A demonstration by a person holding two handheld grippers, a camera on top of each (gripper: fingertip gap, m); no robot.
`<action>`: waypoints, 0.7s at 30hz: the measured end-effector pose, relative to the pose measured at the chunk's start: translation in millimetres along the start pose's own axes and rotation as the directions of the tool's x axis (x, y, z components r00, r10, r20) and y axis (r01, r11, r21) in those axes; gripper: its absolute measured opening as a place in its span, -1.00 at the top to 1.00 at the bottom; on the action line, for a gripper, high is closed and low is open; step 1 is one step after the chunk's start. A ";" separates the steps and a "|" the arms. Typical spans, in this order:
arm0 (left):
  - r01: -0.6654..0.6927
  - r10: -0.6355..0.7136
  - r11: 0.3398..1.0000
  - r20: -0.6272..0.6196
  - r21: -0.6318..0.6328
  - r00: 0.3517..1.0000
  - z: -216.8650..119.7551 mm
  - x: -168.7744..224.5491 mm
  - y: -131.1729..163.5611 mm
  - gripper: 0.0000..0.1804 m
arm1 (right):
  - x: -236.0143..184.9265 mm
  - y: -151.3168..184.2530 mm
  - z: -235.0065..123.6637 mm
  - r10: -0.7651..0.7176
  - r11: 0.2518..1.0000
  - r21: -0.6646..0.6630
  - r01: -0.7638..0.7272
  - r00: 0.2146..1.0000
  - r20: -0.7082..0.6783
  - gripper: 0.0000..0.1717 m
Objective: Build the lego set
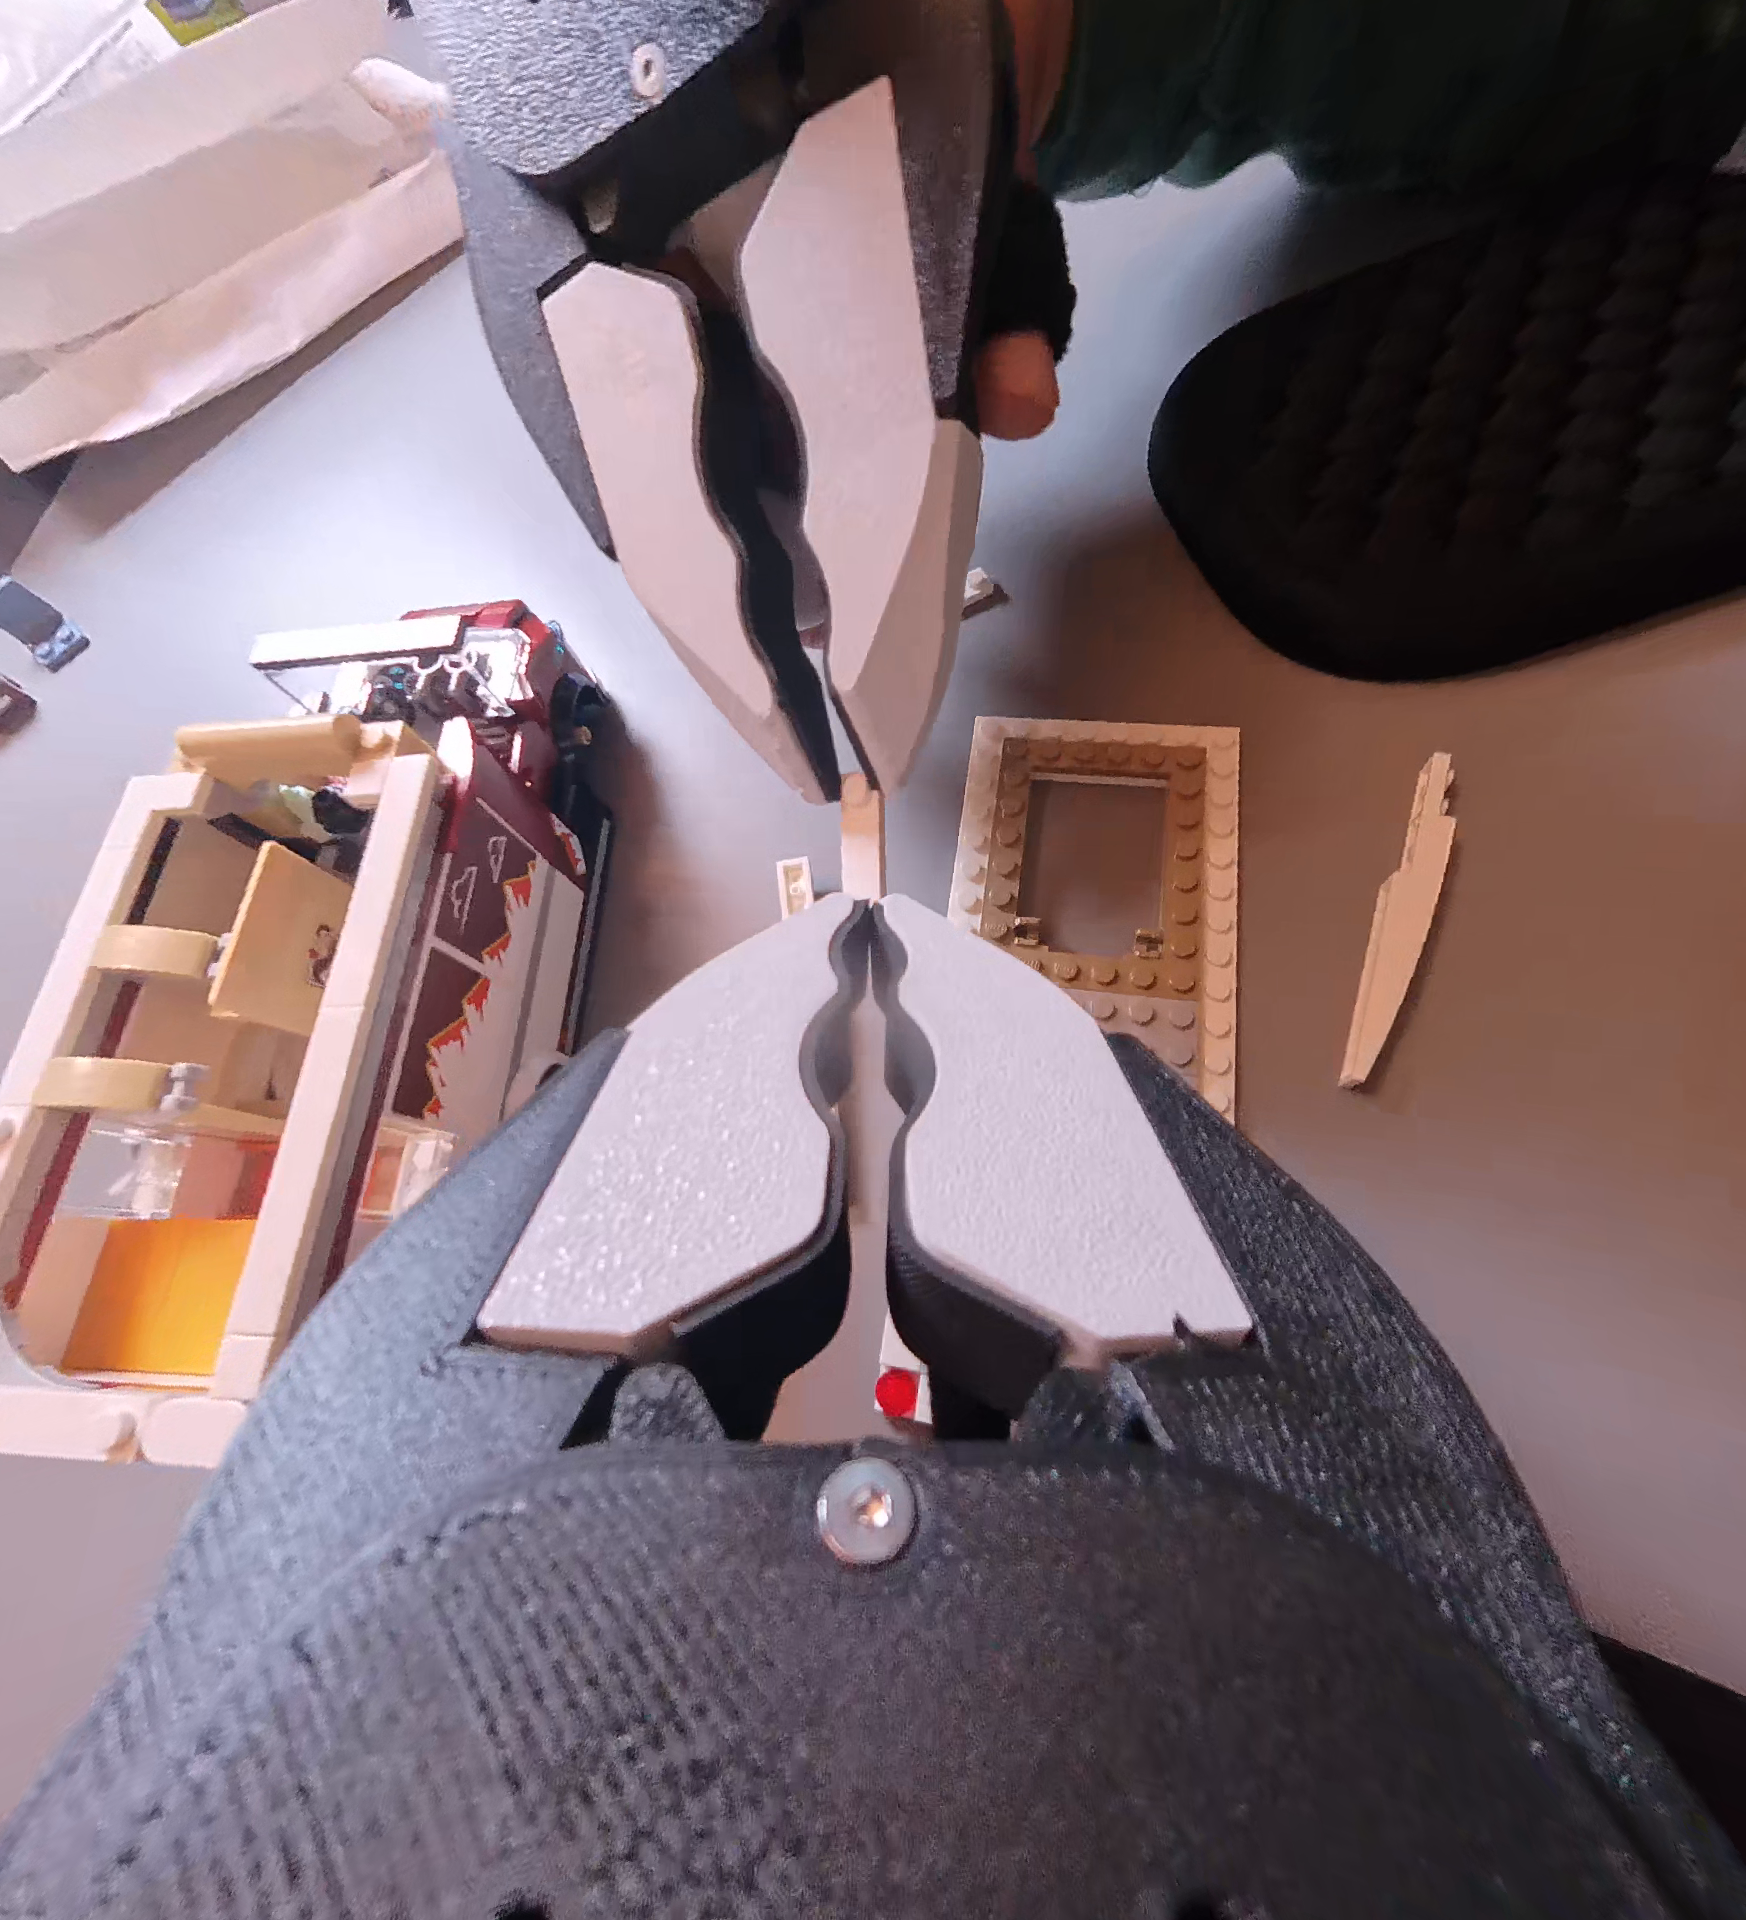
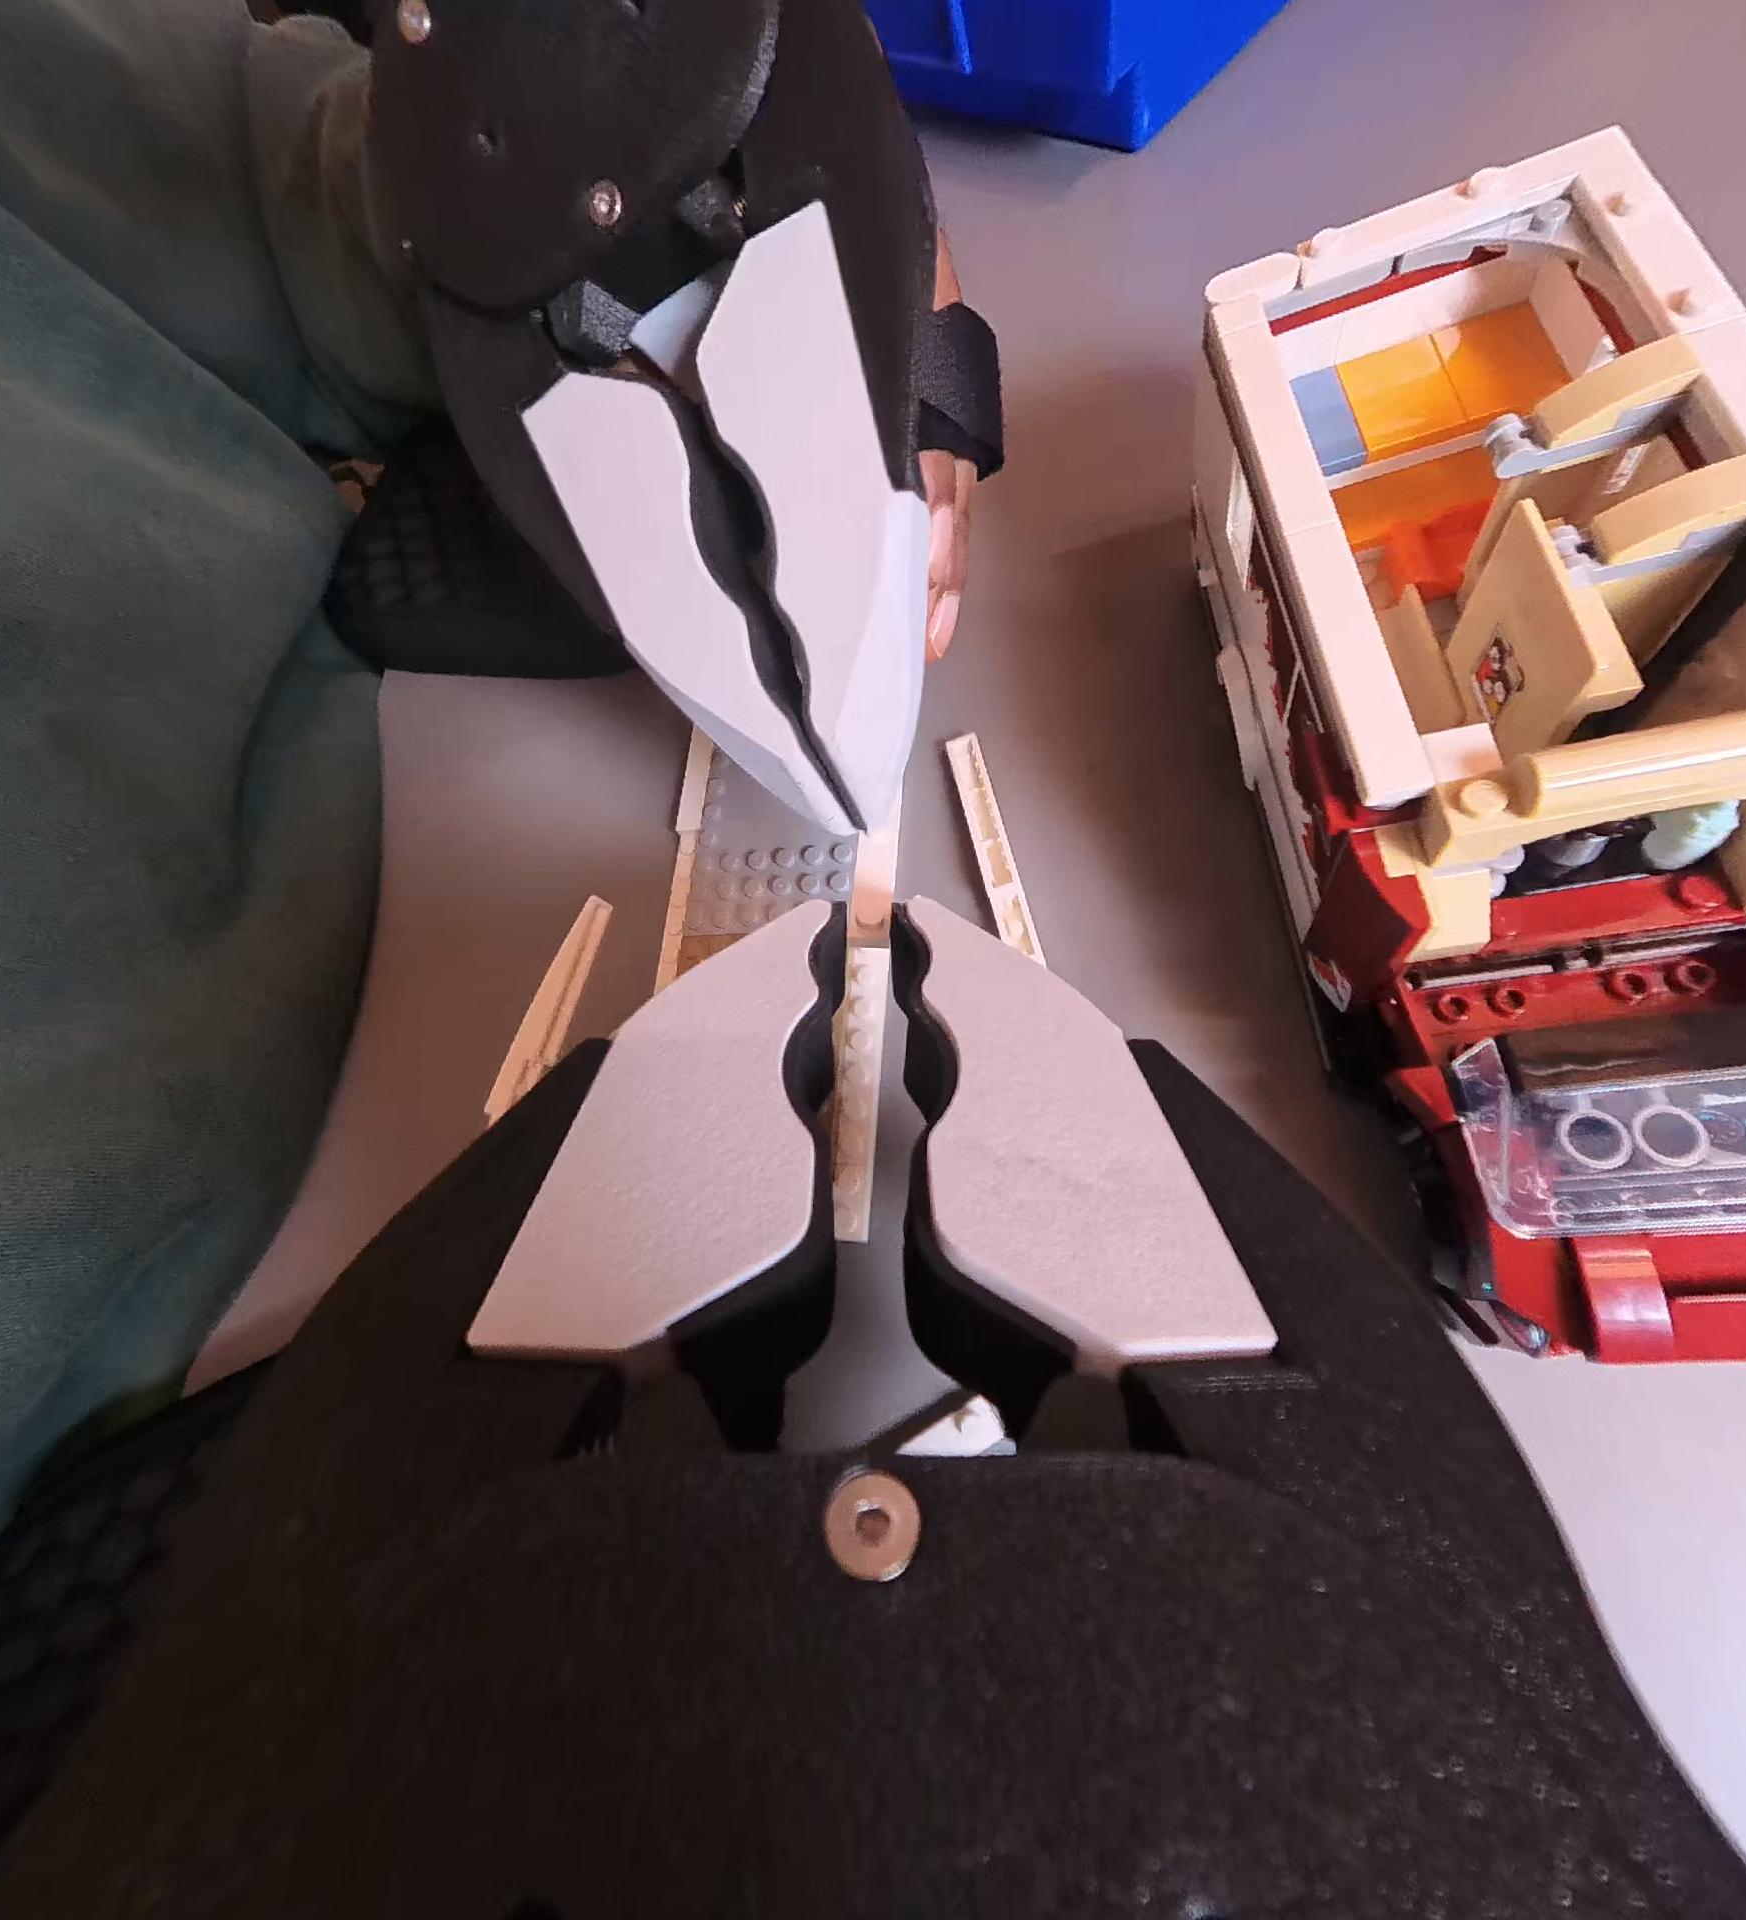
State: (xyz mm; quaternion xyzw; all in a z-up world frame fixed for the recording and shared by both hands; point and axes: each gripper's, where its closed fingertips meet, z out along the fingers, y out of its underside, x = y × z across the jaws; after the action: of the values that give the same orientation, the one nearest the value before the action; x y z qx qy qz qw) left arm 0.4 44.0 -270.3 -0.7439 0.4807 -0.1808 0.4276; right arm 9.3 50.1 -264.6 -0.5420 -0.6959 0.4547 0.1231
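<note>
A small white studded plate (image 1: 862, 842) hangs in the air between my two grippers, over a grey table (image 1: 1575, 1247). My right gripper (image 2: 866, 914) is shut on one end of the plate (image 2: 874, 873) across its width. In the left wrist view it comes down from the top (image 1: 853, 788). My left gripper (image 1: 869, 906) is shut, and its tips meet right at the plate's other end. I cannot tell whether they pinch it. It also shows in the right wrist view (image 2: 861, 823). A flat plate assembly with a tan frame (image 1: 1097, 894) lies just beneath.
A red and cream brick van (image 2: 1523, 727) with its roof off stands beside the grippers (image 1: 256, 1039). Loose white strips lie around: a wedge (image 1: 1399, 925) and a long plate (image 2: 994, 842). White paper bags (image 1: 121, 260), a blue bin (image 2: 1056, 62) and a dark woven cushion (image 1: 1523, 416) ring the table.
</note>
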 end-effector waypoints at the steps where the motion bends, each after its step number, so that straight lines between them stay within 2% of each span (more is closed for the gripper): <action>1: 0.017 -0.017 1.000 -0.006 0.007 1.000 -0.5 -0.6 -0.3 1.00 | -0.4 -0.9 -0.5 0.005 1.000 0.008 -0.005 1.000 0.006 0.92; 6: -0.017 0.016 0.999 0.036 0.029 0.999 -3.0 -4.8 -4.4 1.00 | 1.4 -3.0 -3.0 0.040 0.999 0.036 -0.041 0.999 0.023 0.91; 7: -0.027 0.025 0.999 0.045 0.031 0.999 -3.5 -5.3 -5.0 0.97 | 1.5 -3.4 -3.4 0.043 0.998 0.039 -0.044 0.999 0.027 0.92; 9: -0.043 0.042 0.999 0.061 0.022 0.997 -3.1 -6.4 -4.3 0.77 | 1.6 -4.4 -4.1 0.046 0.998 0.046 -0.047 0.999 0.029 0.92; 11: -0.066 0.065 0.998 0.068 0.020 0.996 -2.6 -5.5 -4.5 0.72 | 2.0 -4.4 -4.6 0.047 0.998 0.047 -0.049 0.998 0.028 0.92; 14: -0.100 0.099 0.995 0.089 0.004 0.991 -1.5 -6.2 -3.8 0.75 | 0.2 -5.9 -4.8 0.057 0.996 0.059 -0.060 0.997 0.047 0.92; 17: -0.122 0.124 0.992 0.091 -0.021 0.988 0.7 -4.9 -0.2 0.91 | -0.4 -5.4 -3.7 0.061 0.996 0.058 -0.064 0.997 0.055 0.92; 21: -0.048 0.049 0.998 0.041 -0.028 0.998 1.7 -1.7 2.8 0.92 | 1.4 -1.8 -1.4 0.036 0.998 0.041 -0.037 0.999 0.038 0.91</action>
State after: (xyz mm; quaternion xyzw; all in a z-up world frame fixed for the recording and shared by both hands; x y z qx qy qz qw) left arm -0.8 45.7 -273.3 -0.7413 0.4920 -0.1483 0.4318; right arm 8.6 52.1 -262.9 -0.5432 -0.6784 0.4815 0.1132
